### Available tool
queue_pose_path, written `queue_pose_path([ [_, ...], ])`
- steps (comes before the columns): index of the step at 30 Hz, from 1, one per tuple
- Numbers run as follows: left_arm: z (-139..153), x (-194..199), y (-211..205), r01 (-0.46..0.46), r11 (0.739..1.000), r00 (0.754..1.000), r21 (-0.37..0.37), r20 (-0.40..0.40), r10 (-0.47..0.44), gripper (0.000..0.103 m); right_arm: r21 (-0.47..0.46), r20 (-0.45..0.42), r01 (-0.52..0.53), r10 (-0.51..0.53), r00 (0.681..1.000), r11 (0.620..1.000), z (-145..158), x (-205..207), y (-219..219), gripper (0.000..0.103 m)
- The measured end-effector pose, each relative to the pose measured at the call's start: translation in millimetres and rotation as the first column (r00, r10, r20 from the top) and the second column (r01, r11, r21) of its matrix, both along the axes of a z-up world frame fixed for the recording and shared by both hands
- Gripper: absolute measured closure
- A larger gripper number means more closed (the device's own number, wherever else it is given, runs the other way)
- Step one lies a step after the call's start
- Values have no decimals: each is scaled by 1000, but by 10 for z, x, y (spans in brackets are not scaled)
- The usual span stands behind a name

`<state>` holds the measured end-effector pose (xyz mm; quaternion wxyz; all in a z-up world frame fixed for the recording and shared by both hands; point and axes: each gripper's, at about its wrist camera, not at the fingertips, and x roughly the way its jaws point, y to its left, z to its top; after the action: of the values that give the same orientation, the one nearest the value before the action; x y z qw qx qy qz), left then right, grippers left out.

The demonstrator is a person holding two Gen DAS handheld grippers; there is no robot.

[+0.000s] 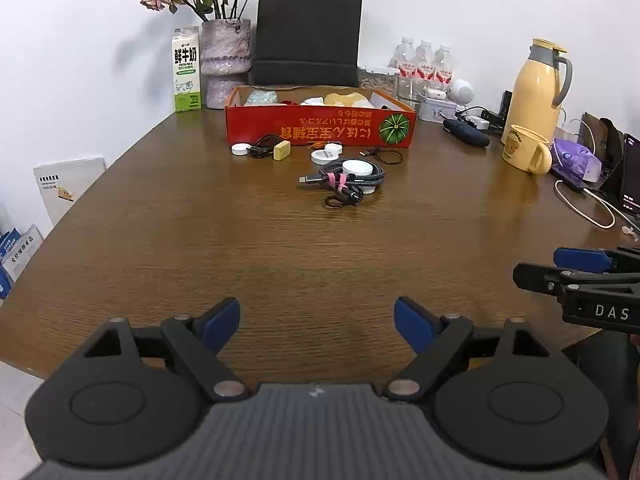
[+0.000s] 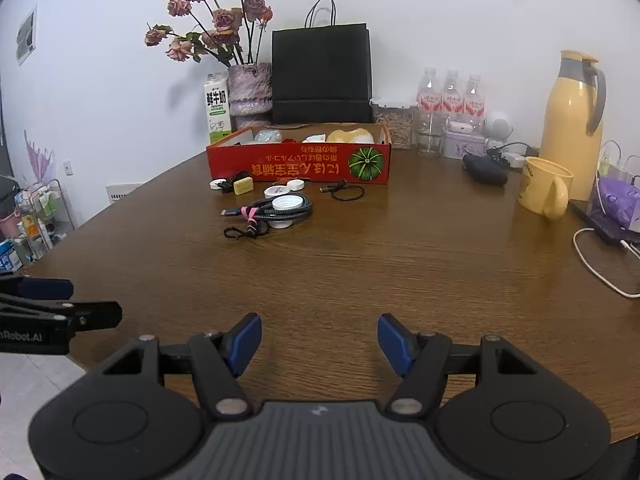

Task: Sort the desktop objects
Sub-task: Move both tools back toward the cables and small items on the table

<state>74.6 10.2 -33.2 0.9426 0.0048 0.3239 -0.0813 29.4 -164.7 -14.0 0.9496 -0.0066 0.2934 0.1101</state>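
Both hand-held grippers, left (image 1: 317, 322) and right (image 2: 319, 340), hang empty with jaws spread over the bare near edge of the tabletop (image 1: 280, 248). The coiled cable (image 1: 352, 174), white caps and yellow eraser (image 1: 281, 150) lie well ahead, just before the red box (image 1: 320, 130). Sorting looks barely begun; next comes a reach forward to one piece.

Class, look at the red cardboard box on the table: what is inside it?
Over the rim of the red box show a pale blue bundle, something white and a yellow lump. The box's front wall hides whatever lies lower down.
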Motion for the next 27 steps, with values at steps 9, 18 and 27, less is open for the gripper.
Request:
queue_pose_path([
  [9,-67,105,37,1,1000,999,-21,-43,-2,16,10,-7,4,-4,1000,1000,-34,52,-22,39],
  [18,-1,598,167,-23,999,998,-41,-54,21,16,2,-22,3,-3,1000,1000,-88,346,-38,39],
  [27,210,1735,248,48,998,998,-41,-32,-49,17,-11,3,-37,37,999,999,53,1178,-112,40],
])
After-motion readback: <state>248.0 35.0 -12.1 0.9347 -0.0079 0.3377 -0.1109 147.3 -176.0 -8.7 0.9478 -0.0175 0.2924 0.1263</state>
